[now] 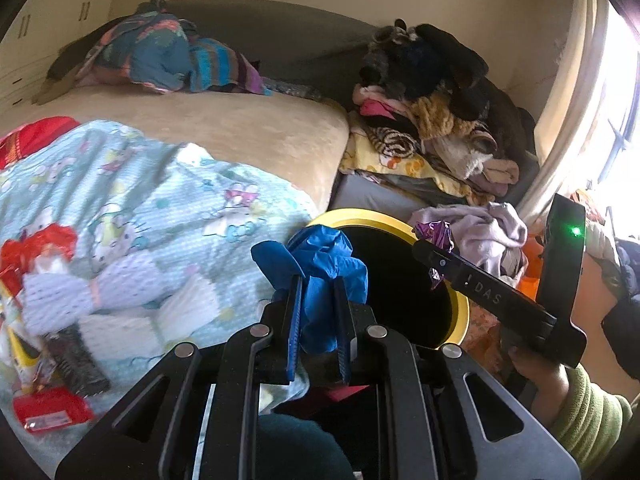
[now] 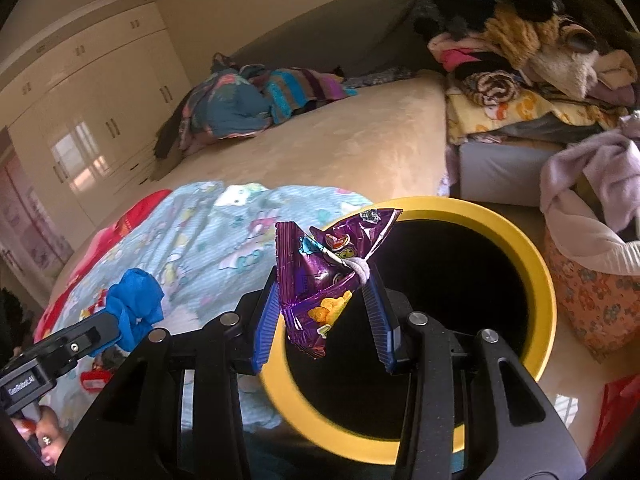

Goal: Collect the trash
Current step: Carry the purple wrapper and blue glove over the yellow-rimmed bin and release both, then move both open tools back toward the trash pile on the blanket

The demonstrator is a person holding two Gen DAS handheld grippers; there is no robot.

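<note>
A yellow-rimmed bin (image 1: 460,312) with a black inside stands beside the bed; it also shows in the right wrist view (image 2: 544,280). My left gripper (image 1: 318,280) is shut on a crumpled blue glove (image 1: 332,264) at the bin's left rim; the glove also shows in the right wrist view (image 2: 134,304). My right gripper (image 2: 324,276) holds a purple snack wrapper (image 2: 320,280) over the bin's left rim, its fingers spread around the wrapper. The wrapper also shows in the left wrist view (image 1: 436,236). More wrappers, red (image 1: 48,408) and dark (image 1: 76,356), lie on the patterned blanket.
A light blue cartoon blanket (image 1: 160,200) covers the near bed; beige mattress (image 2: 340,152) lies beyond. A pile of clothes (image 1: 440,100) sits at the right, and a flowered basket (image 2: 592,300) with a lilac cloth is right of the bin. Wardrobes (image 2: 80,100) line the far wall.
</note>
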